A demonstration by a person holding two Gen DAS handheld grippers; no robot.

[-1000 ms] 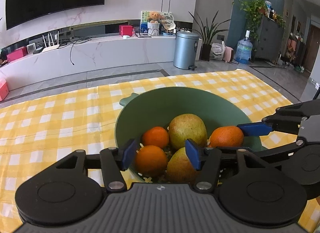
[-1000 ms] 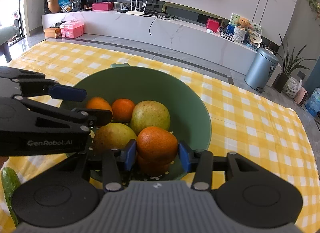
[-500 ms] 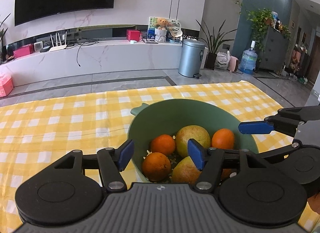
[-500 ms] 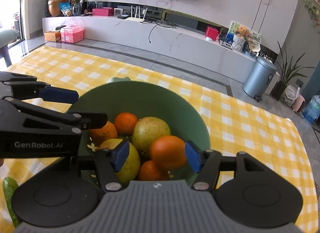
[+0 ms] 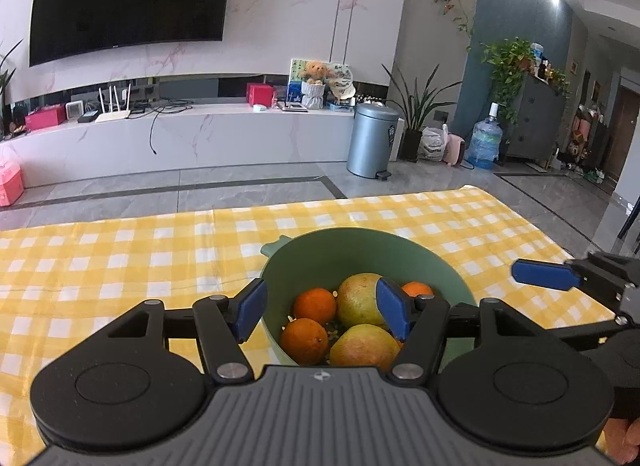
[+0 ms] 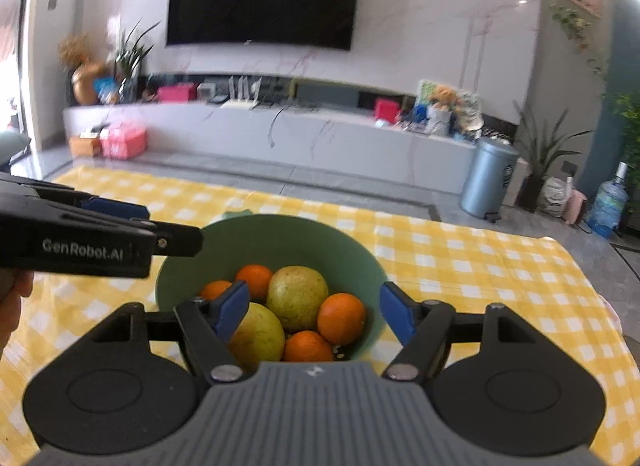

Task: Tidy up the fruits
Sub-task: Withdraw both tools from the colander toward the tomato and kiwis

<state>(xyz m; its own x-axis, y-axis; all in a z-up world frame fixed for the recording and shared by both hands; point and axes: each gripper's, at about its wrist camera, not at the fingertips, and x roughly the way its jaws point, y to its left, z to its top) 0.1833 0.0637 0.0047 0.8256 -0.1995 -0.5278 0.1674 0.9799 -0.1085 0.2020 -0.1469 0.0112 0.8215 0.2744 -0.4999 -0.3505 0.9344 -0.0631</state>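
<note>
A green bowl (image 5: 352,244) (image 6: 276,238) stands on the yellow checked tablecloth (image 5: 120,266). It holds several oranges (image 5: 314,305) (image 6: 342,318) and two yellow-green pears (image 5: 358,300) (image 6: 297,297). My left gripper (image 5: 322,314) is open and empty, raised above the bowl's near left side. My right gripper (image 6: 314,312) is open and empty, raised above the bowl's near side. Each gripper shows at the edge of the other's view: the right one (image 5: 544,274), the left one (image 6: 112,207).
The table's far edge (image 5: 320,203) drops to a grey floor. Beyond it stand a white TV bench (image 5: 180,137), a metal bin (image 5: 370,139) and a water jug (image 5: 486,141).
My right gripper opened and let go of an orange, which now lies in the bowl. Both grippers have pulled back and risen away from the bowl.
</note>
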